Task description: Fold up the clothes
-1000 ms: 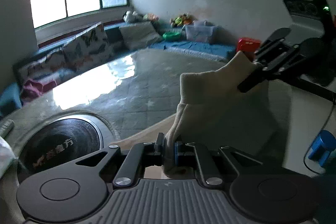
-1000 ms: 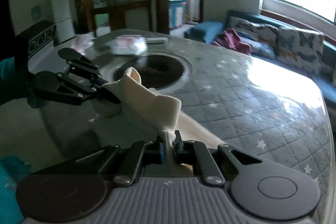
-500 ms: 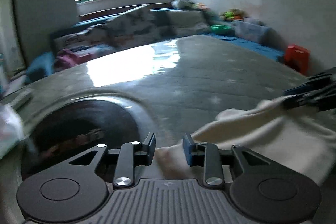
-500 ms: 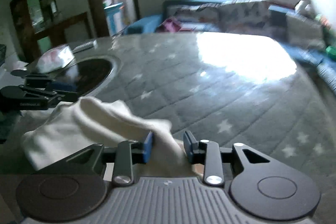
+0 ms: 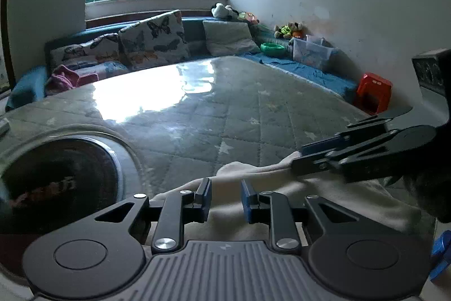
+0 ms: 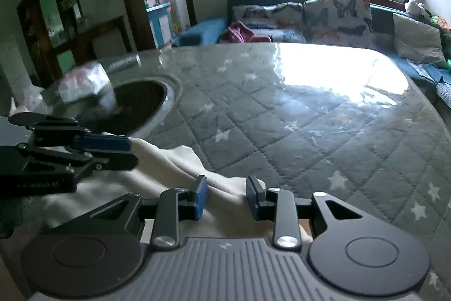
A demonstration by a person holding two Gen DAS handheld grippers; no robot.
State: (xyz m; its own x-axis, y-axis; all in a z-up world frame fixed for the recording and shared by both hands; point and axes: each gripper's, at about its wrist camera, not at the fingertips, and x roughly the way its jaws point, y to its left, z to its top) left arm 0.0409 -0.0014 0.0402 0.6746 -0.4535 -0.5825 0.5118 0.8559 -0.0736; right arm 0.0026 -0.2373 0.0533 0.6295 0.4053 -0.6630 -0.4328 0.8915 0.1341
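Left wrist view: the left gripper has its jaws apart and closing, pads clear of the cream garment lying between and below them on the quilted worktop. The right gripper rests at the cloth's far edge.

Right wrist view: the right gripper is released, its 2 fingers straddling the garment without pressing it.

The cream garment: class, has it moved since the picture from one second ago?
Yes. The cream garment, earlier held up above the quilted table cover, now lies down flat on it, beside the round black recess.
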